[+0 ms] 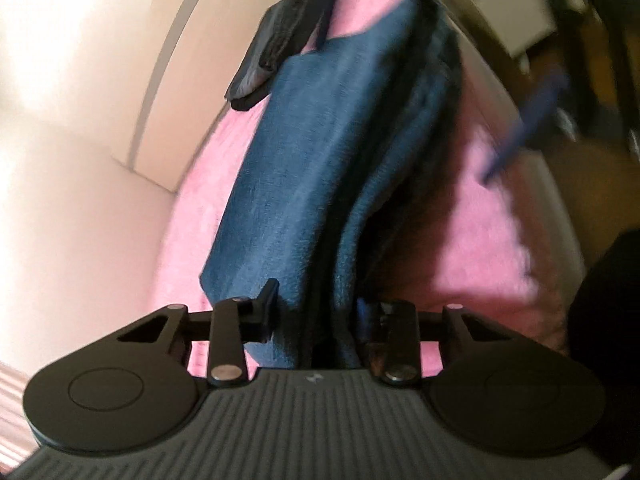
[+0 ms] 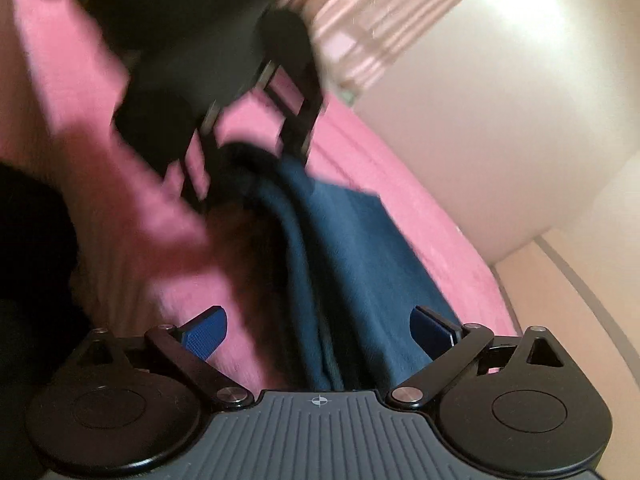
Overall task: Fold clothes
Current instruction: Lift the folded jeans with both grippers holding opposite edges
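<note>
Nearest the left wrist camera: left gripper (image 1: 316, 316), black fingers (image 1: 268, 300) drawn narrow and pinching the near end of a dark blue, soft-textured folded garment (image 1: 312, 184). Garment runs lengthwise away from the lens, doubled into thick layers along its right side, lying on a pink fleece blanket (image 1: 492, 248). Beyond its far end, touching or just beside it: a second item of dark grey and black folded cloth (image 1: 272, 56). Pale cream wall panel (image 1: 80, 128) to the left. Heavy motion blur throughout; finer detail unreadable.

Nearest the right wrist camera: right gripper (image 2: 318, 334), blue-padded fingers (image 2: 204, 334) spread wide, one on each side of the same dark blue garment (image 2: 352, 264), gripping nothing. Garment passes between the fingers and rests on the pink blanket (image 2: 400, 208). At its far end, the left gripper (image 2: 256, 160) appears blurred, black linkage closed on the cloth. Cream wall (image 2: 500, 100) to the right.
</note>
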Action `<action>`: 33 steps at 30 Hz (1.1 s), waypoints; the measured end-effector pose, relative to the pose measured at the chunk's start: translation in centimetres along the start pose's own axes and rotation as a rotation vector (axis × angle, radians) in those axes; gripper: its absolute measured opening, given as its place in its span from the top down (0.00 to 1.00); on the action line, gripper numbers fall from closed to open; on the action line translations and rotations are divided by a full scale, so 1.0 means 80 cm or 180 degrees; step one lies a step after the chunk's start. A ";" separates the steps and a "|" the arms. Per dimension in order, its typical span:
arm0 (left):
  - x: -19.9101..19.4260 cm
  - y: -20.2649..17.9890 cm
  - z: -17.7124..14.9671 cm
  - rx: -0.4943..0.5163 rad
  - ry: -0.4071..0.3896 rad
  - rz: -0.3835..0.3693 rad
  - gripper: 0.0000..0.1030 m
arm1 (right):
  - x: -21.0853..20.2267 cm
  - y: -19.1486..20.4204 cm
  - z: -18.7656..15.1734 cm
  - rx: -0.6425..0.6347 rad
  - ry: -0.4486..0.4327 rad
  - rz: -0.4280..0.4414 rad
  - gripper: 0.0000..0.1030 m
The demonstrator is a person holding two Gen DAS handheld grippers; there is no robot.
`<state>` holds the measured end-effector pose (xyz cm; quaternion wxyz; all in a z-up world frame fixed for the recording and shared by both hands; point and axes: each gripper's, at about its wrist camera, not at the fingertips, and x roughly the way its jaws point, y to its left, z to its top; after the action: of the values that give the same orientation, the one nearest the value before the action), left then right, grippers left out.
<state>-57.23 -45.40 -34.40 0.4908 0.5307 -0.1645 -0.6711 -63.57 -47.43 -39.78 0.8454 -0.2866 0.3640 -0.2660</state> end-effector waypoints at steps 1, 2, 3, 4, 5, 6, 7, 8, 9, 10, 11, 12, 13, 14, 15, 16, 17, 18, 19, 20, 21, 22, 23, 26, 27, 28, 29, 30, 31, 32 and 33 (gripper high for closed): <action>-0.001 0.017 0.003 -0.0121 -0.0011 -0.0083 0.69 | 0.005 -0.001 -0.004 -0.0075 0.0056 -0.0072 0.06; -0.001 0.034 0.005 -0.0241 -0.0025 -0.0164 0.69 | 0.010 -0.003 -0.008 -0.0150 0.0113 -0.0145 0.06; 0.000 0.048 0.007 -0.0305 -0.0036 -0.0211 0.69 | 0.015 -0.005 -0.013 -0.0233 0.0185 -0.0226 0.08; 0.001 0.061 0.008 -0.0351 -0.0047 -0.0247 0.69 | 0.021 -0.007 -0.021 -0.0362 0.0294 -0.0325 0.19; 0.004 0.067 0.009 -0.0368 -0.0052 -0.0270 0.69 | 0.024 -0.007 -0.030 -0.0516 0.0381 -0.0388 0.28; 0.009 0.071 0.010 -0.0375 -0.0056 -0.0289 0.69 | 0.026 -0.007 -0.039 -0.0673 0.0453 -0.0433 0.28; 0.013 0.075 0.010 -0.0382 -0.0059 -0.0309 0.69 | 0.028 -0.007 -0.047 -0.0779 0.0493 -0.0419 0.32; 0.017 0.078 0.011 -0.0389 -0.0062 -0.0328 0.69 | 0.029 -0.007 -0.054 -0.0864 0.0518 -0.0379 0.45; 0.015 0.075 0.013 -0.0360 -0.0066 -0.0343 0.69 | 0.031 -0.008 -0.061 -0.0948 0.0544 -0.0339 0.48; 0.009 0.067 0.012 -0.0302 -0.0071 -0.0337 0.69 | 0.029 -0.014 -0.056 -0.0954 0.0514 -0.0326 0.60; 0.002 0.058 0.008 -0.0237 -0.0075 -0.0326 0.69 | 0.025 -0.023 -0.047 -0.0925 0.0460 -0.0324 0.66; -0.001 0.055 0.003 -0.0188 -0.0069 -0.0288 0.70 | 0.022 -0.032 -0.037 -0.0896 0.0407 -0.0322 0.68; -0.003 0.053 -0.003 -0.0145 -0.0060 -0.0241 0.70 | 0.018 -0.041 -0.028 -0.0866 0.0353 -0.0321 0.70; -0.006 0.060 -0.008 -0.0180 -0.0057 -0.0216 0.70 | 0.014 -0.049 -0.019 -0.0837 0.0299 -0.0319 0.70; -0.008 0.069 -0.012 -0.0241 -0.0056 -0.0197 0.71 | 0.011 -0.058 -0.009 -0.0808 0.0245 -0.0317 0.71; -0.011 0.079 -0.015 -0.0302 -0.0054 -0.0178 0.71 | 0.007 -0.067 0.000 -0.0778 0.0192 -0.0315 0.71; -0.016 0.092 -0.020 -0.0315 -0.0044 -0.0114 0.71 | 0.008 -0.074 0.015 -0.0791 0.0107 -0.0334 0.71; -0.023 0.107 -0.024 -0.0313 -0.0030 -0.0035 0.71 | 0.010 -0.081 0.031 -0.0823 0.0009 -0.0361 0.71; -0.031 0.123 -0.030 -0.0310 -0.0002 0.0051 0.71 | 0.013 -0.087 0.047 -0.0855 -0.0089 -0.0389 0.71; -0.041 0.139 -0.038 -0.0305 0.0030 0.0141 0.71 | 0.019 -0.093 0.066 -0.0876 -0.0197 -0.0411 0.71; -0.050 0.156 -0.045 -0.0301 0.0061 0.0230 0.70 | 0.027 -0.098 0.085 -0.0892 -0.0309 -0.0431 0.71; -0.063 0.172 -0.053 -0.0295 0.0105 0.0338 0.70 | 0.033 -0.099 0.105 -0.0897 -0.0426 -0.0452 0.71; -0.076 0.187 -0.062 -0.0289 0.0153 0.0451 0.70 | 0.039 -0.099 0.124 -0.0897 -0.0545 -0.0474 0.71; -0.126 0.204 -0.095 -0.0252 0.0341 0.0777 0.70 | 0.047 -0.075 0.171 -0.0900 -0.0844 -0.0412 0.71; -0.143 0.198 -0.108 -0.0222 0.0419 0.0851 0.71 | 0.045 -0.061 0.181 -0.0922 -0.0923 -0.0349 0.71; -0.160 0.188 -0.122 -0.0186 0.0501 0.0915 0.72 | 0.041 -0.041 0.186 -0.0941 -0.0986 -0.0248 0.71; -0.175 0.172 -0.135 -0.0195 0.0576 0.0934 0.72 | 0.036 -0.019 0.188 -0.0958 -0.1041 -0.0130 0.71; -0.190 0.154 -0.148 -0.0219 0.0650 0.0939 0.72 | 0.031 0.006 0.184 -0.0980 -0.1059 -0.0005 0.71; -0.202 0.127 -0.160 -0.0277 0.0727 0.0893 0.73 | 0.027 0.031 0.177 -0.1005 -0.1060 0.0124 0.71; -0.215 0.097 -0.173 -0.0347 0.0805 0.0831 0.73 | 0.023 0.054 0.168 -0.1051 -0.1021 0.0219 0.71; -0.222 0.065 -0.183 -0.0419 0.0891 0.0730 0.72 | 0.019 0.074 0.158 -0.1106 -0.0964 0.0299 0.71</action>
<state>-42.69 -28.64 -26.36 0.6158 0.5634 -0.1098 -0.5397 -51.54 -40.59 -37.29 0.8398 -0.4472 0.2863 -0.1137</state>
